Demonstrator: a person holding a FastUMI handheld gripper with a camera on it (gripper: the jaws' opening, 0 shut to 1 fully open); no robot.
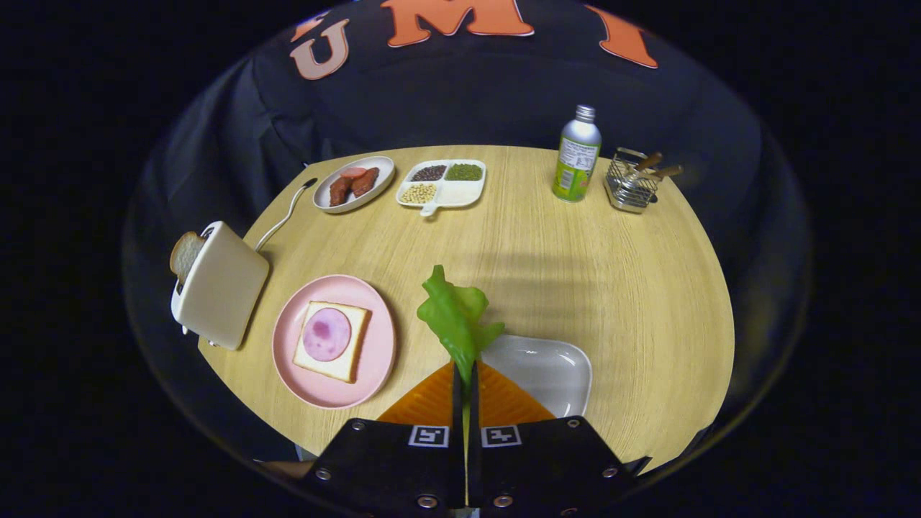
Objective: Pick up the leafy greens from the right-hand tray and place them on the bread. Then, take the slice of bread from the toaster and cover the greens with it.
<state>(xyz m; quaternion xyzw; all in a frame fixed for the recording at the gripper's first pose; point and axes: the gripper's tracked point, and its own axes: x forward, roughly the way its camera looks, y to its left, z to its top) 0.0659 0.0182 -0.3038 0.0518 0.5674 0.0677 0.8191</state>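
My gripper is shut on the leafy greens, which stick up from between the fingertips, lifted above the white tray just ahead to the right. To the left of the fingers lies a pink plate with a slice of bread topped by a round of ham. Further left stands a cream toaster with a second slice of bread poking out of its slot.
At the table's far side are a grey plate of sausages, a divided white dish of beans, a green and silver bottle and a wire basket with utensils. The toaster's white cord runs toward the back.
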